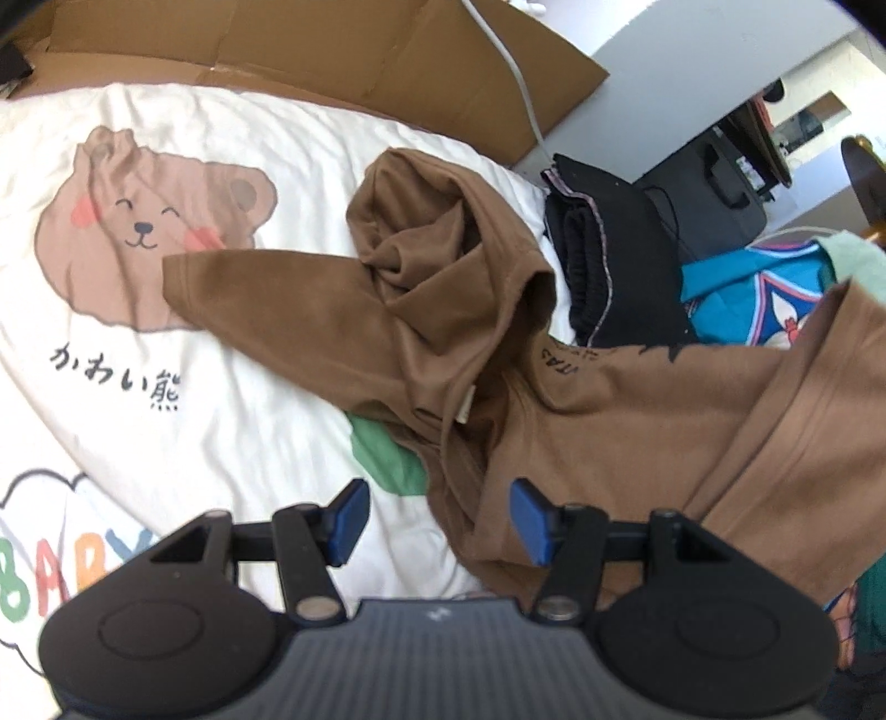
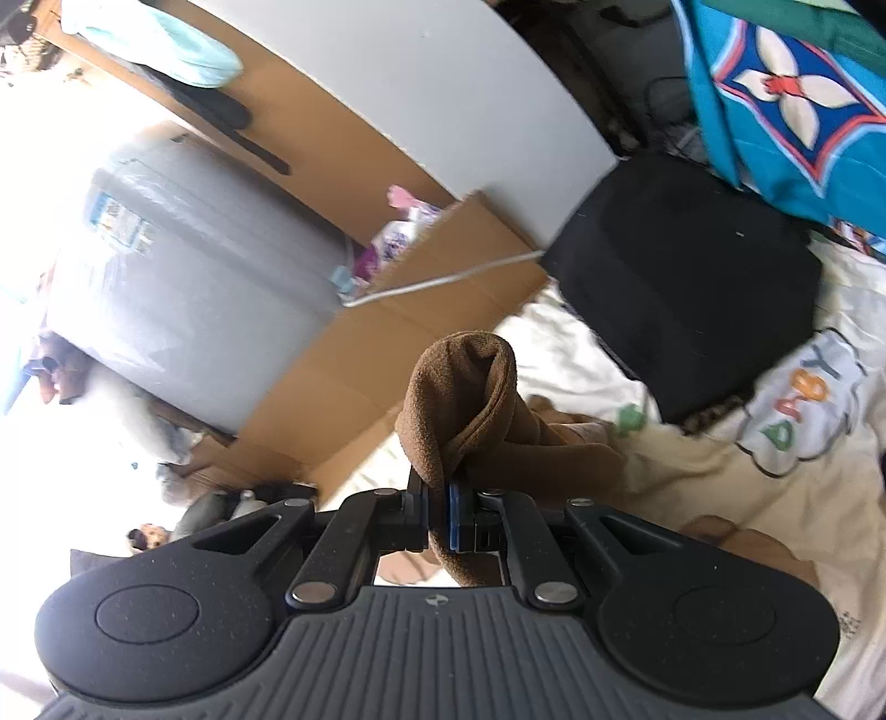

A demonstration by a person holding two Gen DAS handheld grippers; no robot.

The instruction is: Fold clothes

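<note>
The left gripper (image 1: 437,520) is hanging over the bed with its blue pads (image 1: 348,520) standing well apart and nothing pinched between them; the near edge of a brown T-shirt (image 1: 637,437) is lying under the gap and under the pad at 3 o'clock. In the left wrist view the shirt is sprawling from the centre out toward 3 o'clock, crumpled and unfolded. One short sleeve (image 1: 260,288) is stretching flat toward 9 o'clock, its tip lying over the edge of the bear print (image 1: 138,221) on the cream bedsheet (image 1: 232,421), while a bunched, twisted mass of the cloth is heaping up toward 12 o'clock. Dark lettering is showing on the brown fabric near the middle, too small to read. A green patch (image 1: 387,459) is peeking out from under the shirt at about 7 o'clock of it. A folded black garment (image 1: 598,266) is sitting at the shirt's 2 o'clock, just beside it, and a blue patterned cloth (image 1: 747,293) is lying further toward 3 o'clock. Flattened cardboard (image 1: 310,50) is running along 12 o'clock.

The right gripper (image 2: 438,515) is clamping tight on a rolled fold of the same brown cloth (image 2: 459,410), which is rising out of the pads toward 12 o'clock and trailing off toward 3 o'clock.
</note>
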